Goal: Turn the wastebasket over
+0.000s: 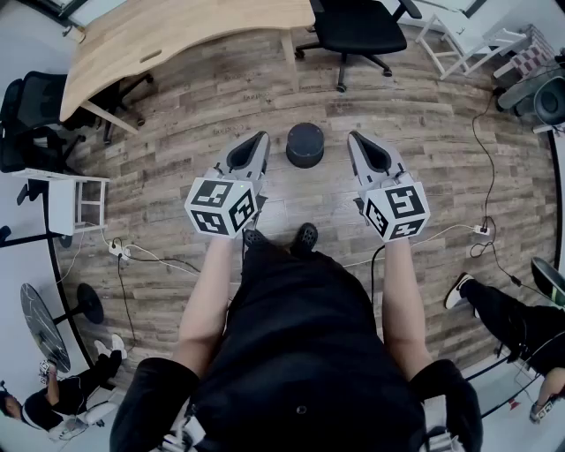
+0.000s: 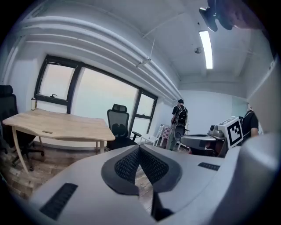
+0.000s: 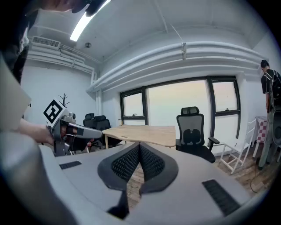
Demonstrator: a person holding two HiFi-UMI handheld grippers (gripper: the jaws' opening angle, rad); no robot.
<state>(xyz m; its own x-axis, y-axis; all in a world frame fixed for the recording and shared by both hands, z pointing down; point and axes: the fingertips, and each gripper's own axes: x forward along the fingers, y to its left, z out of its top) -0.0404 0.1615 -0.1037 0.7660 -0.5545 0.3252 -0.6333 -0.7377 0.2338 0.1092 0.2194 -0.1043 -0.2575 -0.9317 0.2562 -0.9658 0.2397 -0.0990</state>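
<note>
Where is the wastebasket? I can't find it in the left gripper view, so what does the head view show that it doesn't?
Head view only: the wastebasket, standing on the floor ahead of the person's shoes. Left gripper view only: the windows, the ceiling light and a standing person far off. Both: the left gripper, shut and empty, the wooden desk and a black office chair.

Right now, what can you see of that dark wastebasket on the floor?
The wastebasket is a small, dark, round bin, plastic-looking, standing on the wood-plank floor ahead of the person's shoes. Its upper face looks flat and closed. It sits between the left gripper and right gripper; neither touches it.
</note>
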